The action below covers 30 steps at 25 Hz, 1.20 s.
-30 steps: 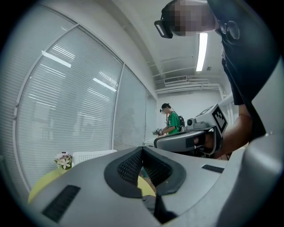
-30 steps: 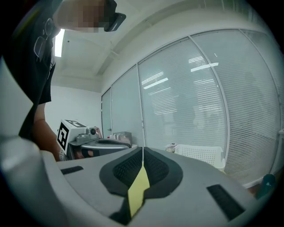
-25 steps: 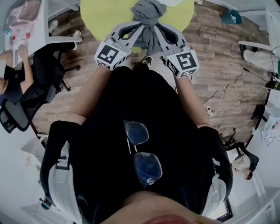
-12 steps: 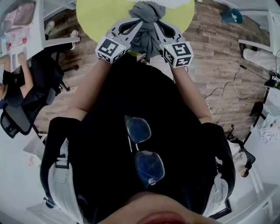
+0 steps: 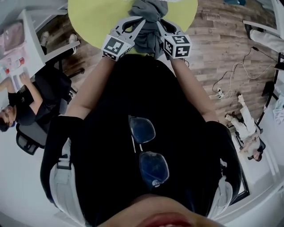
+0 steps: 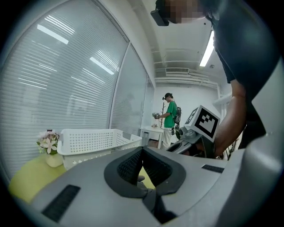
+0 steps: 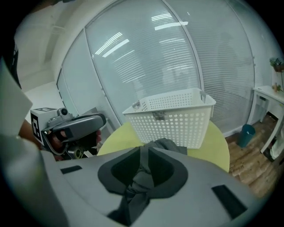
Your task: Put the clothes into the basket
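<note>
Together, forearms (image 5: 91,86) outstretched toward yellow table (image 5: 93,22), left gripper (image 5: 142,19) and right gripper (image 5: 158,22) each clamped on grey garment (image 5: 148,9).

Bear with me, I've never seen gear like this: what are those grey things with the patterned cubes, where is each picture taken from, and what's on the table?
There is no robot here. A person holds a hand-worked clamp in each hand, the left gripper and the right gripper; the patterned cubes are part of them. The top-down picture comes from a camera on the person's head. The other two come from cameras riding on each gripper, looking along its jaws. On the round yellow-green table stand a white perforated basket and a small pot of flowers. Both grippers are shut on one grey garment, held between them at the table's near edge. The right gripper view shows the pinched cloth plainly, the left only a small bit.
</note>
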Tool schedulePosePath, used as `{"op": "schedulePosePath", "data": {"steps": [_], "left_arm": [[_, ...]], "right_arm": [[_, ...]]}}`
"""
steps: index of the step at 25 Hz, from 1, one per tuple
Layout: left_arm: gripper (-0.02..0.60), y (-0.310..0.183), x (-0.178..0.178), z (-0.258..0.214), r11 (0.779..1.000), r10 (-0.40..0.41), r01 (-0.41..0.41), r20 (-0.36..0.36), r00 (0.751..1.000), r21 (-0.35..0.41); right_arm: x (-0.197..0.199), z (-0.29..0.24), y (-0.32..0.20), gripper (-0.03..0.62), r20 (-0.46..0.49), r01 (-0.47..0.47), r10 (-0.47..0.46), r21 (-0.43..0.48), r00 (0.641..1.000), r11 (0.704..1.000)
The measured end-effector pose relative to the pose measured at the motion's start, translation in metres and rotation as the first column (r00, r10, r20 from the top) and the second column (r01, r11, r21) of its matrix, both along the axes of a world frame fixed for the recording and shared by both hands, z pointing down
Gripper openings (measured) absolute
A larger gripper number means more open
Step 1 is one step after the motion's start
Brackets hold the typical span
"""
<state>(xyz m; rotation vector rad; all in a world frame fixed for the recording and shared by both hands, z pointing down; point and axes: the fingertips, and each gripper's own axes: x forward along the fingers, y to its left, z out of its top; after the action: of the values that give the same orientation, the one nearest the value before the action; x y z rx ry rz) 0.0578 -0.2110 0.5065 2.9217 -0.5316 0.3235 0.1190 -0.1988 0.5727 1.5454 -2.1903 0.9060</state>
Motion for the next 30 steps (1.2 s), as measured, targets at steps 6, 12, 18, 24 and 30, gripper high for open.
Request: {"op": "schedulePosePath", "data": {"steps": [6, 12, 18, 24, 30], "left_arm": [[0.009, -0.016, -0.003, 0.031, 0.999, 0.032, -0.030, 0.054, 0.998, -0.035], [0.009, -0.018, 0.001, 0.047, 0.996, 0.069, -0.067, 0.039, 0.997, -0.059], [0.009, -0.015, 0.001, 0.060, 0.991, 0.102, -0.097, 0.052, 0.993, -0.091], [0.011, -0.025, -0.003, 0.065, 0.990, 0.099, -0.094, 0.052, 0.994, -0.104], [0.011, -0.034, -0.007, 0.064, 0.991, 0.097, -0.093, 0.042, 0.994, -0.100]], "right_arm": [[-0.009, 0.039, -0.002, 0.110, 0.011, -0.049, 0.051, -0.121, 0.999, 0.991], [-0.010, 0.081, 0.004, 0.291, -0.015, -0.104, 0.104, -0.258, 0.994, 0.960], [-0.016, 0.122, 0.009, 0.422, -0.024, -0.092, 0.090, -0.383, 0.996, 0.919], [-0.025, 0.152, 0.006, 0.454, -0.068, -0.060, 0.033, -0.448, 0.997, 0.892], [-0.025, 0.184, 0.009, 0.456, -0.101, -0.054, 0.003, -0.507, 0.995, 0.860]]}}
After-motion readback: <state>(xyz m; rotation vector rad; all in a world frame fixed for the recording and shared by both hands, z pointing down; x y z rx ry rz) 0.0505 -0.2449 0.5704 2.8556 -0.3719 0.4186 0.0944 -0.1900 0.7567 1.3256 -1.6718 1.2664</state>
